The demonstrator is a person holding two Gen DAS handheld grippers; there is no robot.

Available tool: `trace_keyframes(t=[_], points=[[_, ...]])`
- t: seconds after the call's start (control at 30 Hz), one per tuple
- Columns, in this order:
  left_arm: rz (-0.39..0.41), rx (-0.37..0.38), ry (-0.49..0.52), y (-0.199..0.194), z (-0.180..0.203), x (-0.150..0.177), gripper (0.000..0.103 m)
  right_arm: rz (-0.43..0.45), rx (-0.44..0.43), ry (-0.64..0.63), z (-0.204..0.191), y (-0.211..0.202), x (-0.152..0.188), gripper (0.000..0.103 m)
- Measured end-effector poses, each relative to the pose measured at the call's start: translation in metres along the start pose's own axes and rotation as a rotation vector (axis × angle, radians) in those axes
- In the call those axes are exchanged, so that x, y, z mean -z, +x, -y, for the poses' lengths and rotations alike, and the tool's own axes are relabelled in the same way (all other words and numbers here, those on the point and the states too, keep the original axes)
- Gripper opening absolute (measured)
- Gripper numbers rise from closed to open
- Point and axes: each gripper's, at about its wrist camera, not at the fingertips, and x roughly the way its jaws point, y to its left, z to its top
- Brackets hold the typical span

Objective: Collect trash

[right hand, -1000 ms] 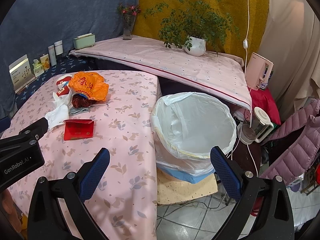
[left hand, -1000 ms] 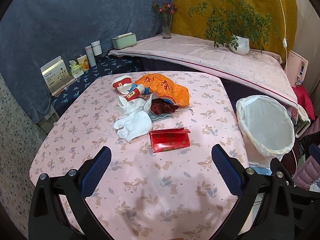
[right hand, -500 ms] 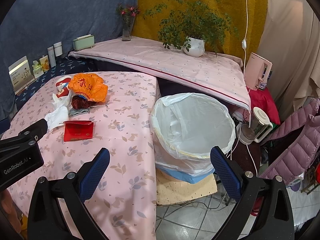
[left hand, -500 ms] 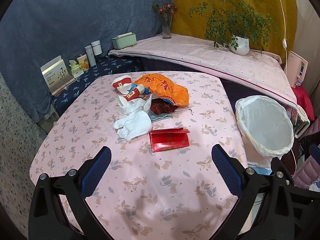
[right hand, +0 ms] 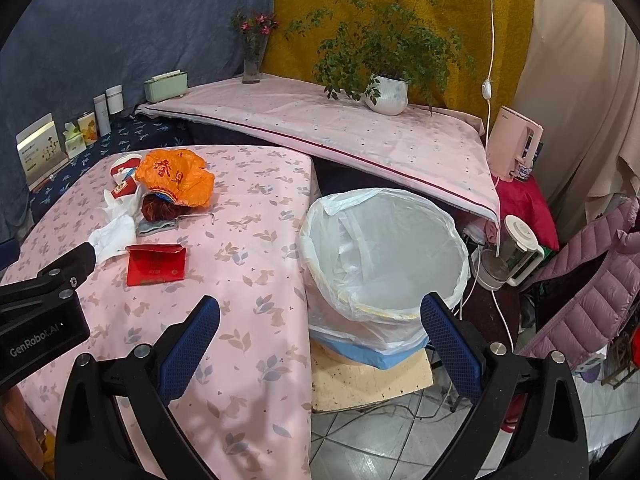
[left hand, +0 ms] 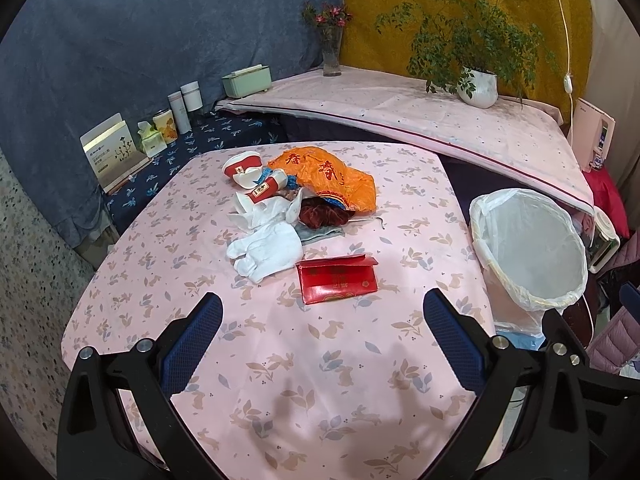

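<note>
Both grippers spread, red envelope (left hand: 337, 283) ahead of left gripper (left hand: 323, 334)

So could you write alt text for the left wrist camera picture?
An open left gripper hovers over a pink table holding a trash pile: red envelope, white glove, orange bag, paper cups. A lined, empty bin stands at its right.

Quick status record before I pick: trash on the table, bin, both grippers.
nearest trash: flat red paper envelope, lying alone on the pink floral tablecloth
pile behind: white crumpled tissues, orange plastic bag, red-and-white paper cups
bin: white-lined trash bin, beside table, looks empty
left gripper: open, holding nothing
right gripper: open, holding nothing
</note>
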Motion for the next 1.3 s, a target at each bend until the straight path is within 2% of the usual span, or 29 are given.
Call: trace_keyframes(t=[0.27, 0.67, 1.3], points=[[-0.018, 0.014, -0.001, 0.0034, 0.0001, -0.0006, 0.096, 0.000, -0.001, -0.003, 0.0000, -0.0002, -0.0005, 0.096], [0.025, -0.019, 0.053, -0.0032, 0.0081, 0.0025, 0.096, -0.005, 0.004, -0.004, 0.0003, 0.0003, -0.0015, 0.096], [0.014, 0.022, 0.040, -0.0015, 0.0084, 0.0017, 0.096, -0.006, 0.019, 0.015, 0.0020, 0.0031, -0.0015, 0.096]])
